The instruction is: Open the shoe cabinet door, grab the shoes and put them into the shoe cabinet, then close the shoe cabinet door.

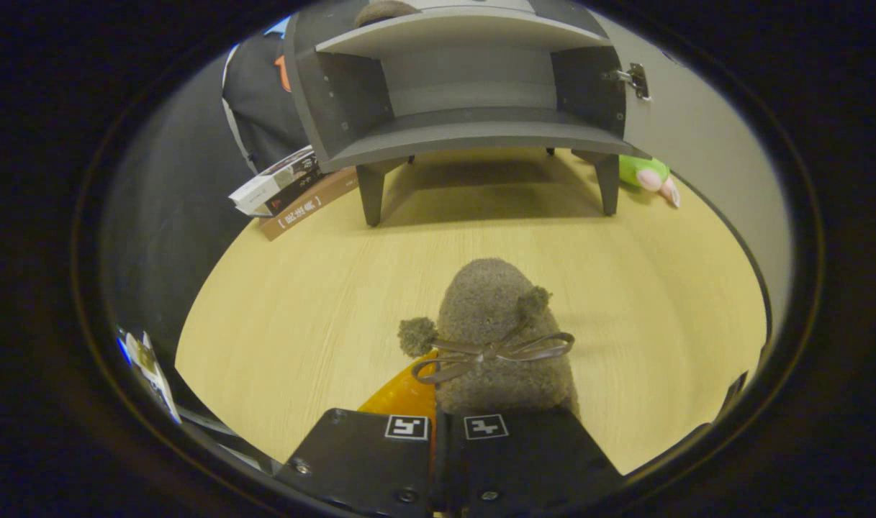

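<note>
Nearest to me are my own jaws (435, 432), two black plates, each with one square marker on top, drawn almost together with only a thin slit between them. They are closed on the heel end of one fuzzy brown slipper (499, 338), which sticks out straight ahead of me with its toe pointing toward the cabinet. It carries two pompoms and one thin ribbon bow (491, 354) tied across its top. A patch of orange (403, 396) shows under its left side, just ahead of my left plate — I cannot tell what it is.

Under the slipper is the pale wood-grain counter (301, 316). Well beyond it stands one grey shoe cabinet (466, 129) on short legs, three of which I can see. Its door (704, 158) is swung open to the right, with one metal hinge (635, 79) showing at the cabinet's right wall. Two shelf boards are visible; on the upper one a brown fuzzy shape (384, 11) sits at the left — it looks like a second slipper, though little of it shows.

Left of the cabinet lies a slanting stack of about three books (294, 191). Right of the cabinet, by its front leg, lies one green and pink plush toy (650, 176).
</note>
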